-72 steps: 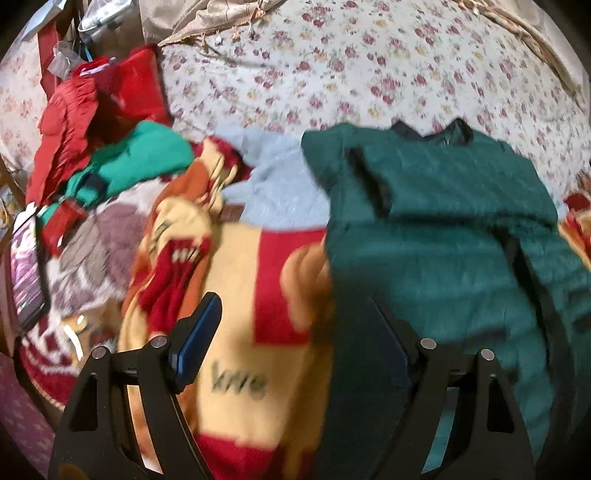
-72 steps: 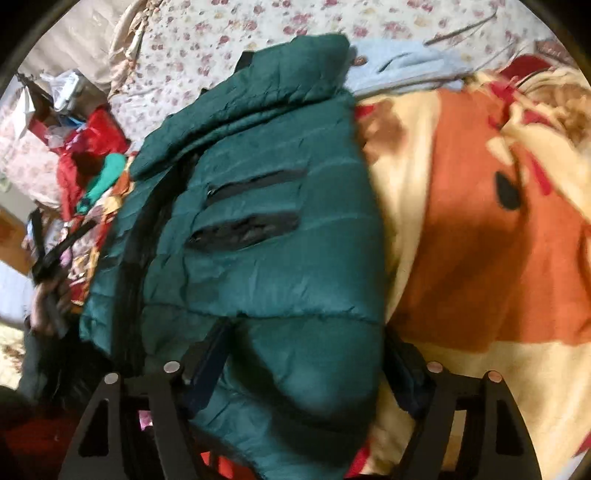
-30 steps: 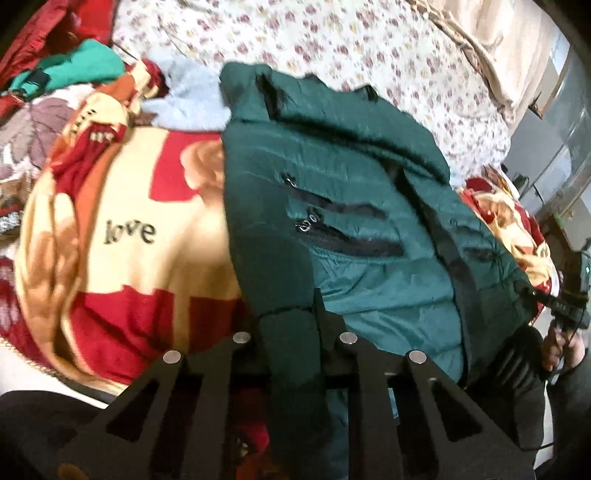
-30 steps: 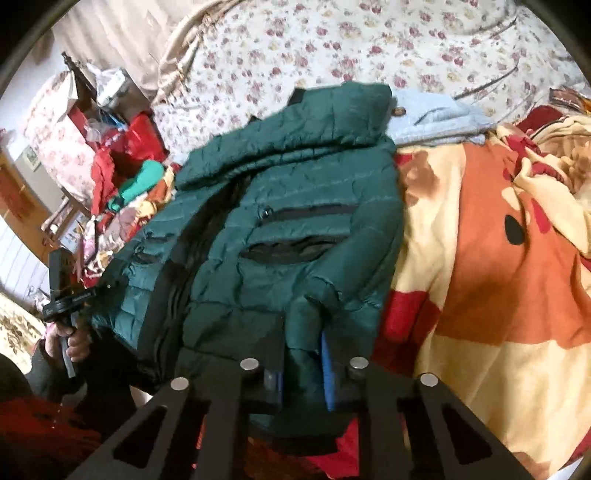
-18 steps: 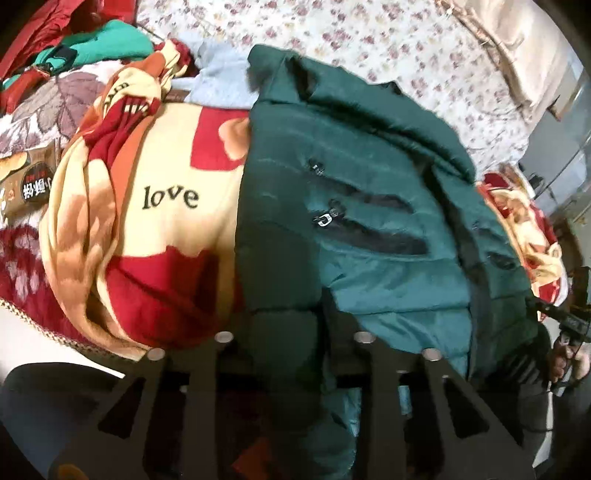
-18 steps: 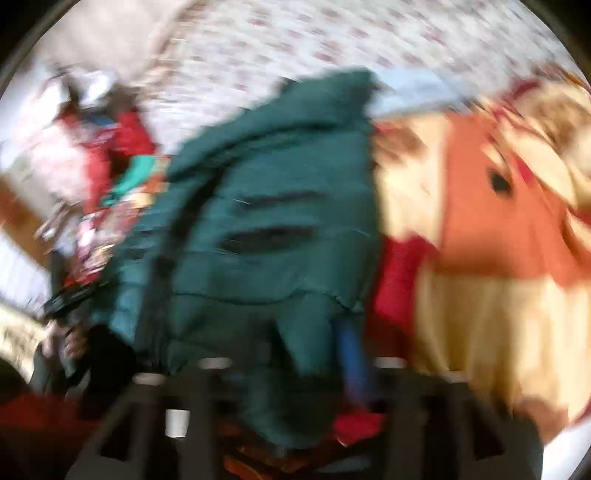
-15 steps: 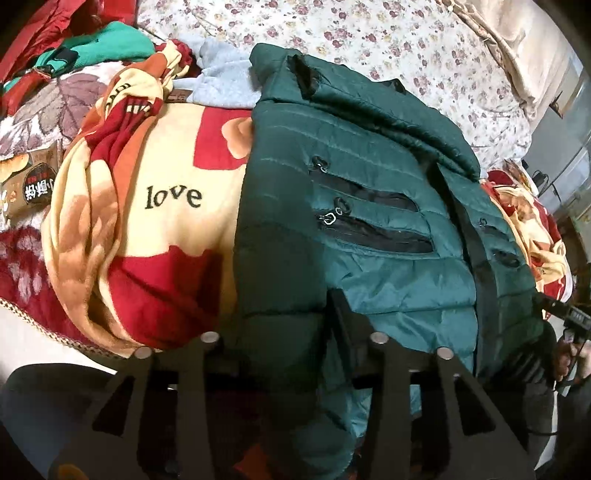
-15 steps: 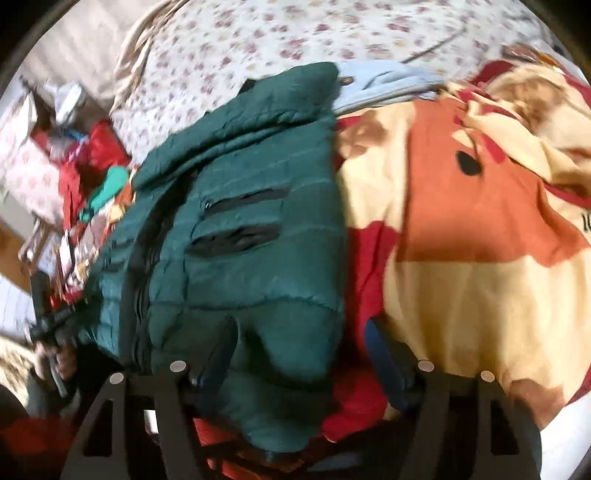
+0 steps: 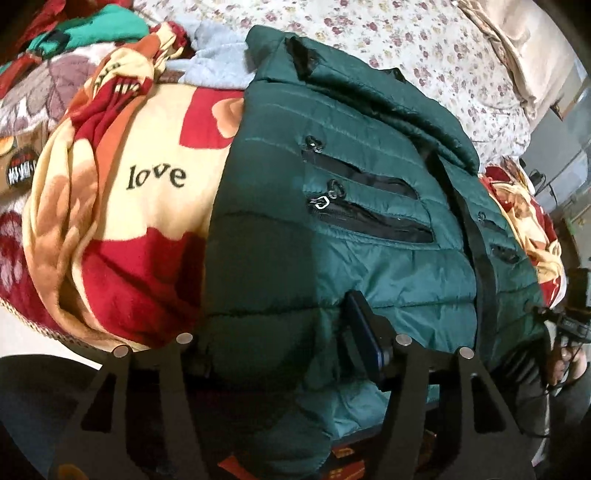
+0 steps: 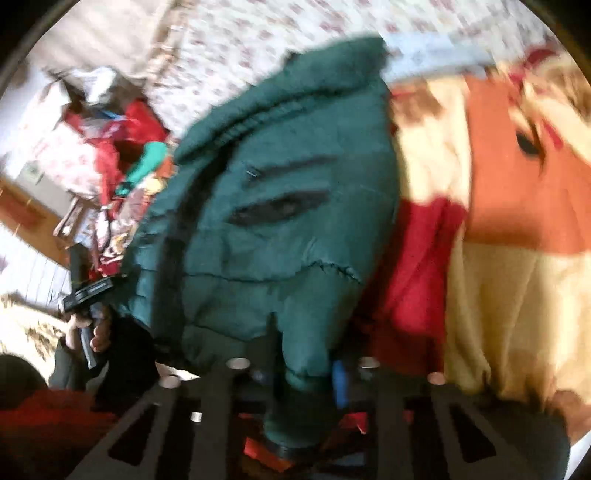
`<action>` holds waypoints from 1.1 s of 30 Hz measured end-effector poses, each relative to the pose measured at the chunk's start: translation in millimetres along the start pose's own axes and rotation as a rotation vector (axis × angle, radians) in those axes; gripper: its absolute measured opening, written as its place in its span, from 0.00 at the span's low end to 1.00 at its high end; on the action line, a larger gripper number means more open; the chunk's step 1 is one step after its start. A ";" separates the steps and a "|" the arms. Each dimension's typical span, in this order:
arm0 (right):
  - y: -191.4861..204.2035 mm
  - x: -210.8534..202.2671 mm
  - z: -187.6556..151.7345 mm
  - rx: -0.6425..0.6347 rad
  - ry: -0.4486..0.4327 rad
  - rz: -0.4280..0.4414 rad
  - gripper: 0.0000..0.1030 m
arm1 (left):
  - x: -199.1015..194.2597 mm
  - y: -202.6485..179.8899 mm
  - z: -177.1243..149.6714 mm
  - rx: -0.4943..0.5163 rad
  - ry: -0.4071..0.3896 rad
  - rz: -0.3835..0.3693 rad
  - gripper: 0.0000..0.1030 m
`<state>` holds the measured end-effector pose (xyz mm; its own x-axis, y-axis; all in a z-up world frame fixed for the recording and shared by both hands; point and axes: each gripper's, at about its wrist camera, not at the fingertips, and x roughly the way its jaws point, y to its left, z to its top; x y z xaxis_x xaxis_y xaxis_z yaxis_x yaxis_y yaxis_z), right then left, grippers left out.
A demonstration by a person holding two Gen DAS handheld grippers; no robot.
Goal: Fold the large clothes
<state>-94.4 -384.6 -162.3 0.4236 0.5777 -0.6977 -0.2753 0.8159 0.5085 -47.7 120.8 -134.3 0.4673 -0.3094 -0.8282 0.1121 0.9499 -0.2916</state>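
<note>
On bed, green jacket (image 9: 369, 229) lies front-up over love blanket (image 9: 147, 177); left tongs (image 9: 273, 332) wide astride hem, right tongs (image 10: 303, 365) nipping hem; fold just starting, next probably needs L grip.

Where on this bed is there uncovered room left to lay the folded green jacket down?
The freest patch is the floral bedsheet beyond the jacket's collar, bordered by the beige curtain. The love blanket beside the green jacket is flat but rumpled. The far corner is crowded with red and teal clothes, with a grey garment beside them.
</note>
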 end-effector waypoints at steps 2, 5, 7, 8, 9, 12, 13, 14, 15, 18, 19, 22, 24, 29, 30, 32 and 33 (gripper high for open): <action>12.5 -7.6 -0.8 -0.061 -0.054 0.006 0.15 | -3.0 -5.2 -0.4 0.032 -0.024 0.020 0.31; 16.2 -12.1 -0.2 -0.066 -0.096 -0.006 0.13 | -10.2 -6.9 0.0 0.046 -0.065 0.026 0.17; 18.9 -19.3 0.0 -0.074 -0.137 -0.017 0.12 | -16.4 -4.3 1.0 0.039 -0.089 0.014 0.15; 22.0 -22.4 1.5 -0.084 -0.159 -0.020 0.12 | -21.6 -3.8 1.4 0.039 -0.107 0.005 0.14; 27.2 -30.1 2.5 -0.102 -0.198 -0.030 0.12 | -27.7 -3.3 1.8 0.036 -0.126 -0.004 0.14; 37.2 -51.0 8.4 -0.129 -0.285 -0.044 0.12 | -49.2 -2.3 4.3 0.017 -0.193 -0.035 0.14; 40.9 -59.4 10.3 -0.141 -0.313 -0.048 0.12 | -55.1 -2.0 4.0 0.014 -0.210 -0.043 0.14; 45.8 -66.1 11.8 -0.152 -0.335 -0.051 0.12 | -64.0 -2.0 3.7 0.011 -0.235 -0.054 0.13; 50.4 -73.0 13.4 -0.161 -0.356 -0.054 0.12 | -71.7 -2.1 2.9 0.011 -0.254 -0.062 0.13; 62.9 -90.0 15.4 -0.192 -0.401 -0.058 0.12 | -90.7 -1.5 0.5 0.011 -0.291 -0.083 0.13; 67.4 -95.0 15.2 -0.200 -0.415 -0.055 0.12 | -96.3 -2.0 -0.5 0.013 -0.302 -0.089 0.13; 79.2 -107.8 14.4 -0.224 -0.443 -0.056 0.12 | -113.2 -3.3 -4.8 0.019 -0.329 -0.106 0.13; 86.5 -116.6 11.8 -0.242 -0.462 -0.055 0.12 | -125.6 -3.6 -7.9 0.022 -0.351 -0.117 0.13; 93.6 -137.7 4.4 -0.257 -0.509 -0.053 0.12 | -154.6 -9.3 -10.9 0.025 -0.413 -0.158 0.13; 94.8 -142.2 3.5 -0.259 -0.519 -0.051 0.12 | -160.5 -11.9 -10.8 0.030 -0.427 -0.165 0.13; 96.1 -148.3 2.7 -0.262 -0.534 -0.052 0.12 | -169.5 -16.6 -10.5 0.043 -0.444 -0.173 0.13; 96.0 -150.7 2.9 -0.261 -0.539 -0.050 0.12 | -173.5 -18.7 -10.1 0.048 -0.451 -0.175 0.13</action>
<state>-182.2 -393.4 -6.9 0.8008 0.5009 -0.3284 -0.4176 0.8599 0.2936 -139.8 156.3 10.1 0.7702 -0.4253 -0.4753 0.2584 0.8894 -0.3772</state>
